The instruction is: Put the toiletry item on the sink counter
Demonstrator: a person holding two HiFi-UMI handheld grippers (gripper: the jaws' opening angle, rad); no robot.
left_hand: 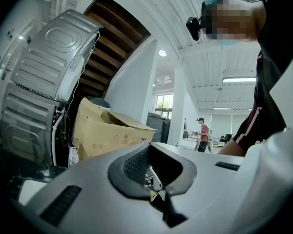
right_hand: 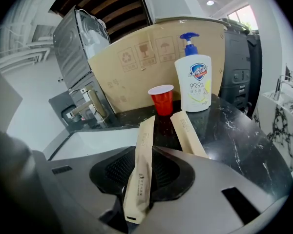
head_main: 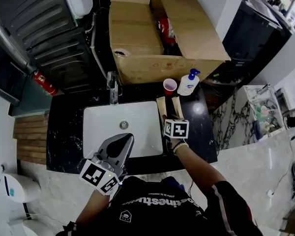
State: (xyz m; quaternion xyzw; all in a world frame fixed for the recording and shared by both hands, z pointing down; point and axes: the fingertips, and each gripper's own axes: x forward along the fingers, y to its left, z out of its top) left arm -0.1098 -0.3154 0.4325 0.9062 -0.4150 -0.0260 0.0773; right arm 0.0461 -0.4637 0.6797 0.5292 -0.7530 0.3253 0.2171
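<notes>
the right tool (right_hand: pixel 145 150) points down at the black marbled worktop (right_hand: pixel 244 145) beside the white sink basin (head_main: pixel 137 127). its jaws are released: they stand slightly apart, with a long kraft-paper toiletry packet (right_hand: pixel 139 179) lying lengthwise in the gap between them. the packet's near end sits deep in the tool's throat, and its far end reaches out past the jaw tips to rest on the worktop at the basin's edge. whether the pads touch the paper at all cannot be told, but they do not pinch it.

just to the right of this tool's jaws a second kraft-paper packet (right_hand: pixel 188 133) lies flat on the worktop, roughly parallel to the first and apart from it. straight ahead of the tips stands a red paper cup (right_hand: pixel 162 100), and just right of the cup a white pump bottle of hand soap (right_hand: pixel 193 82) with a blue pump. behind both, a large open cardboard box (right_hand: pixel 151 57) fills the back of the worktop. ahead and to the left of the tool the metal faucet (right_hand: pixel 90 106) rises at the rear of the basin.

the left tool (head_main: pixel 123 140) is held level over the near edge of the basin, well to the left of the right tool. its jaws are clenched together with nothing between them.
</notes>
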